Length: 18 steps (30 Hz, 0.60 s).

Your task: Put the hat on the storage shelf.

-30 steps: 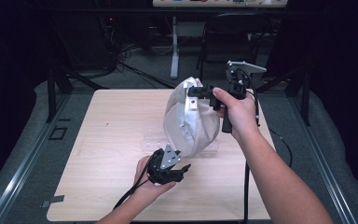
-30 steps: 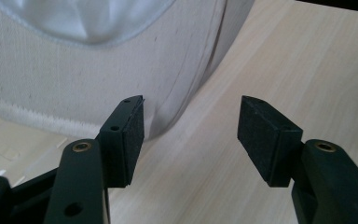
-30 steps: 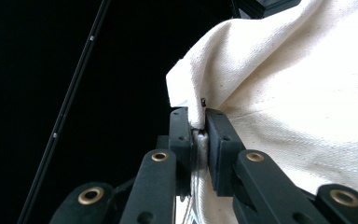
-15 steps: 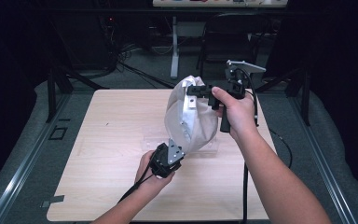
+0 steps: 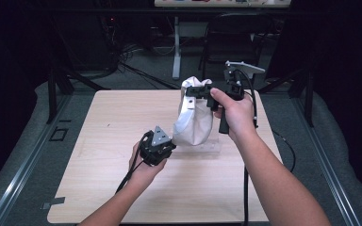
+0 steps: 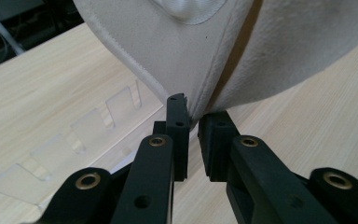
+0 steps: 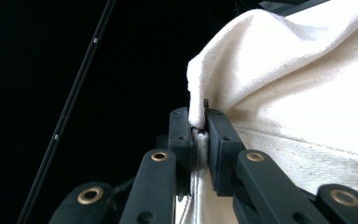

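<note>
Right hand-held gripper (image 5: pixel 199 91): clamped on the top of a cream canvas bag (image 5: pixel 194 123), holding it above the pale wooden worktop (image 5: pixel 103 132).
Left hand-held gripper (image 6: pixel 193 116): jaws just closing on the bag's bottom seam, apparently pinching it.
Clear acrylic stand (image 6: pixel 74 140): lying flat beneath the bag.

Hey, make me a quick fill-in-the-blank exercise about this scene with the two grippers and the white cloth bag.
1. The right gripper holds the white cloth bag by its ____ edge.
2. The left gripper pinches the bag's ____ edge.
3. A clear plastic rack lies on the ____ table.
Missing words: top; bottom; wooden
</note>
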{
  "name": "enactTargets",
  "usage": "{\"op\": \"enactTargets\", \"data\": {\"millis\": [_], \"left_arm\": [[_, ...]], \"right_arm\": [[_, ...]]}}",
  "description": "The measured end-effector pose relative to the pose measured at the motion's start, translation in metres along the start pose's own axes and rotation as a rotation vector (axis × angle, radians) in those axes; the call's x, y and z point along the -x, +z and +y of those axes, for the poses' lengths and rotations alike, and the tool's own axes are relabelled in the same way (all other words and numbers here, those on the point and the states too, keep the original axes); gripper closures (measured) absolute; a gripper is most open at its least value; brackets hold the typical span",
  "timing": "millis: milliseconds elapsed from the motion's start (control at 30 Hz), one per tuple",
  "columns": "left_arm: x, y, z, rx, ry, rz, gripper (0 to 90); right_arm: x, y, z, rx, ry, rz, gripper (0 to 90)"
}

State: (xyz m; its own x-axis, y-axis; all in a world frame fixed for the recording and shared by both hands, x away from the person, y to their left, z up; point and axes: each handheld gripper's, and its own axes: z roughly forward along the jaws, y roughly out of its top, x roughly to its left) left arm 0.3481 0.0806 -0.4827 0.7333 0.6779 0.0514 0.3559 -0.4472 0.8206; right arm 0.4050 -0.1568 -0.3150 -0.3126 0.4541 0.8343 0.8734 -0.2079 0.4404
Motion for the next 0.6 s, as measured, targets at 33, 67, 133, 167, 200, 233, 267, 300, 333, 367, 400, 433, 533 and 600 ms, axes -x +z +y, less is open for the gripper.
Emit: {"op": "enactTargets", "data": {"millis": [33,67,133,167,200,233,267,300,333,367,400,433,533,600], "left_arm": [[0.0,0.002,-0.001,0.0,-0.008,-0.006,83.2],[0.001,0.003,-0.001,0.0,-0.01,-0.006,83.3],[0.003,0.007,-0.004,0.009,-0.034,-0.016,83.5],[0.004,0.009,-0.006,0.01,-0.049,-0.019,83.5],[0.005,0.011,-0.008,0.015,-0.062,-0.02,83.5],[0.006,0.013,-0.01,0.016,-0.071,-0.017,83.5],[0.007,0.015,-0.011,0.022,-0.074,-0.015,83.5],[0.008,0.016,-0.012,0.024,-0.079,-0.015,83.6],[0.008,0.018,-0.014,0.031,-0.09,-0.015,83.6],[0.009,0.02,-0.015,0.038,-0.096,-0.011,83.6],[0.009,0.021,-0.015,0.039,-0.1,-0.012,83.6],[0.009,0.022,-0.016,0.036,-0.103,-0.009,83.6],[0.01,0.025,-0.018,0.047,-0.121,-0.006,83.8],[0.01,0.026,-0.018,0.049,-0.128,-0.006,84.0]], "right_arm": [[0.001,0.001,-0.001,0.0,0.001,0.001,81.9],[0.002,0.003,-0.001,-0.004,0.002,0.002,81.9],[0.006,0.006,-0.003,-0.013,0.006,-0.003,81.9],[0.008,0.007,-0.004,-0.017,0.007,-0.008,81.9],[0.01,0.008,-0.004,-0.019,0.004,-0.013,81.9],[0.012,0.008,-0.005,-0.018,0.008,-0.016,81.9],[0.014,0.009,-0.005,-0.025,0.012,-0.02,81.9],[0.016,0.009,-0.006,-0.032,0.01,-0.023,81.9],[0.018,0.009,-0.006,-0.033,0.012,-0.025,81.9],[0.02,0.009,-0.007,-0.034,0.017,-0.025,81.9],[0.022,0.009,-0.007,-0.036,0.019,-0.027,81.9],[0.023,0.008,-0.007,-0.04,0.017,-0.025,81.8],[0.03,0.009,-0.009,-0.044,0.027,-0.03,81.9],[0.033,0.009,-0.009,-0.046,0.034,-0.029,81.9]]}}
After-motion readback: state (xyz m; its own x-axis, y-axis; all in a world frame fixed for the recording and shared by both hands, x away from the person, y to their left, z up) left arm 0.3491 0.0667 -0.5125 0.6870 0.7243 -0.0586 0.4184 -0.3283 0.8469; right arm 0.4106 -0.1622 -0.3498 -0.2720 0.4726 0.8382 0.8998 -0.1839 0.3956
